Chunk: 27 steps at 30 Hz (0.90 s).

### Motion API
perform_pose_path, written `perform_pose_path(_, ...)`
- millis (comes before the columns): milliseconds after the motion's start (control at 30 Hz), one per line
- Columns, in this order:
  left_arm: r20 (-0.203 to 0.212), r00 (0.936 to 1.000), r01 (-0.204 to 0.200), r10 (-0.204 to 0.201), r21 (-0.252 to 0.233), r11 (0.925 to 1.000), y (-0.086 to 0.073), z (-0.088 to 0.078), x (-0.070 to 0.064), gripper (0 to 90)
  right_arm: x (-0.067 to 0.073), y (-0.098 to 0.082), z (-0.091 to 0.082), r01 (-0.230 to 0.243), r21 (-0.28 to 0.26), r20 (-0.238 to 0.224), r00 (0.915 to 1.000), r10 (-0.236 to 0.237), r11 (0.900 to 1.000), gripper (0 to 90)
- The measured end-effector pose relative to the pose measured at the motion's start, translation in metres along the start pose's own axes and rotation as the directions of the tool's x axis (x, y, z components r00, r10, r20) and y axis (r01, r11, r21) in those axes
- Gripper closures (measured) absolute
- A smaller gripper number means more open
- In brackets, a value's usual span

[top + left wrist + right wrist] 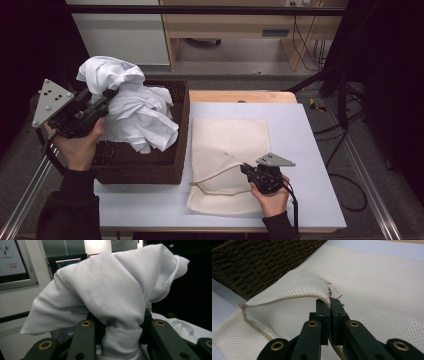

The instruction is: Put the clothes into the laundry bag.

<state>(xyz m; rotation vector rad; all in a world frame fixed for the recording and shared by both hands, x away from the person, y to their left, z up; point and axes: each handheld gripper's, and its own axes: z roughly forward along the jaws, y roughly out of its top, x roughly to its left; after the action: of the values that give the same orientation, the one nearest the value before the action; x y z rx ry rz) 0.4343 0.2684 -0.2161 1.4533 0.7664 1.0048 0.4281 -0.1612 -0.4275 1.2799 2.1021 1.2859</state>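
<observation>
1. A crumpled white cotton garment was seen bunched above the dark brown woven wicker basket at the table's left, its lower folds draped into the basket.
2. The left gripper was noted with its jaws clamped on a gathered twist of the garment; in the left gripper view the cloth was pinched into a narrow neck between the jaws and ballooned above them.
3. A flat cream mesh laundry bag was recorded on the pale blue tabletop, just beside the basket.
4. The right gripper was found with jaws pressed together on the bag's upper zip edge, the mouth lifted slightly open.
5. The garment was judged light, soft and limp: no shape would be kept, and loose folds would trail and could snag on the basket rim. A bunched grip near the middle was judged best.
6. The mesh was judged thin and floppy; the reinforced zip hem was thought the firmest hold.
</observation>
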Motion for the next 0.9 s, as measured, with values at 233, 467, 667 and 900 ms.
perform_pose_path(233, 0.022, 0.9997, -0.005, 0.006, -0.039, 0.9992, 0.015, -0.01, -0.008, 68.1, -0.001, 0.0, 0.0, 0.007, -0.001, -0.001, 1.0, -0.007, 1.0, 87.2)
perform_pose_path(467, 0.056, 0.9984, 0.008, -0.004, -0.068, 0.9977, 0.028, -0.018, -0.014, 68.1, -0.001, 0.0, 0.0, -0.008, 0.002, -0.002, 1.0, 0.008, 1.0, 87.2)
perform_pose_path(667, 0.077, 0.997, -0.001, 0.008, -0.091, 0.9958, 0.039, -0.025, -0.02, 68.1, 0.0, 0.0, 0.0, -0.013, 0.002, -0.003, 0.9999, 0.013, 1.0, 87.2)
perform_pose_path(900, 0.125, 0.992, -0.006, 0.021, -0.119, 0.9929, 0.049, -0.032, -0.029, 68.1, -0.003, -0.001, 0.002, -0.007, 0.0, 0.003, 1.0, 0.007, 1.0, 87.2)
